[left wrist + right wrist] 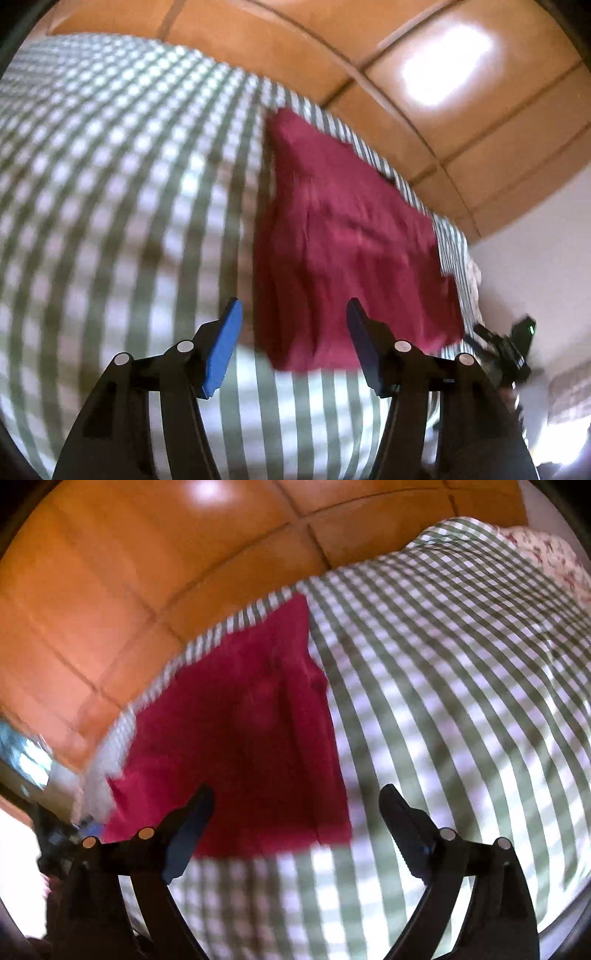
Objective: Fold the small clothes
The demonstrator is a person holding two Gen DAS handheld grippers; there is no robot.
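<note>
A dark red garment (347,243) lies flat on the green and white checked bedcover (122,206), near its edge. It also shows in the right wrist view (243,731). My left gripper (293,314) is open and empty, hovering above the near edge of the garment. My right gripper (297,801) is open and empty, above the garment's near corner. The right gripper's body shows at the right of the left wrist view (506,350). Both views are motion-blurred.
The checked bedcover (443,686) covers a bed. An orange-brown tiled floor (424,74) lies beyond the bed's edge; it also shows in the right wrist view (129,572). A floral pillow (546,554) sits at the far right.
</note>
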